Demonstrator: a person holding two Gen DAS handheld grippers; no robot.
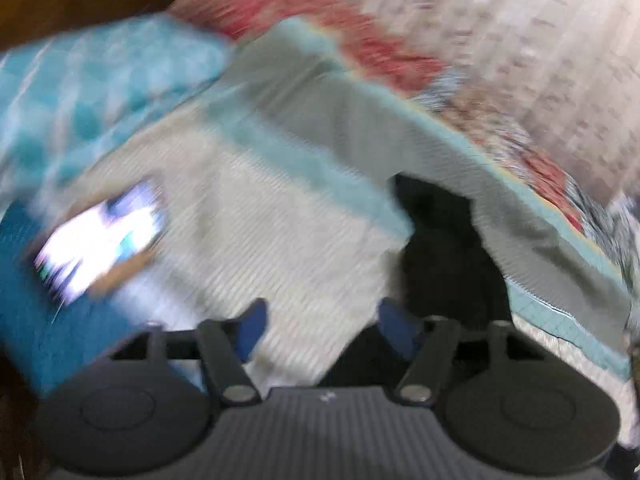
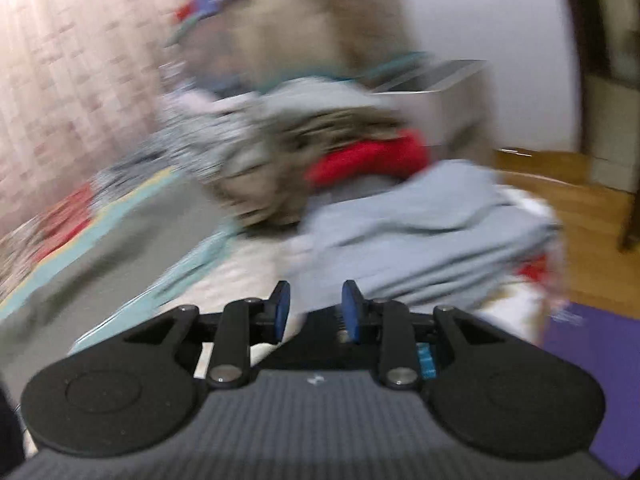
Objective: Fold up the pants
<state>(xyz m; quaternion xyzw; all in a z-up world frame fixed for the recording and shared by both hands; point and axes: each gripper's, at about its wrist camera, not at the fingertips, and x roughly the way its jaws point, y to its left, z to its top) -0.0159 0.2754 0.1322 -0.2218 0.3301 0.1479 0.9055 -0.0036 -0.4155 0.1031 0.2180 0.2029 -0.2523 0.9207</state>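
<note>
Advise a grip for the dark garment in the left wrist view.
Hedged, since the frame is blurred: take the dark garment at its near edge, coming straight ahead from the left gripper, whose jaws stand open. Its far part lies tucked under the grey quilt, so only the near part is free.

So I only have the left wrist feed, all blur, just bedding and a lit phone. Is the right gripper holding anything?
Observer: No. The right gripper is open, with nothing between its blue fingers.
Operator: What's ahead of it?
Observer: A stack of folded grey clothes, right past the fingers.
Operator: Anything behind that stack?
Observer: An unsorted pile of laundry with a red garment on it.
Operator: And beyond the bed?
Observer: Wooden floor on the right, with a purple mat nearer the camera.
</note>
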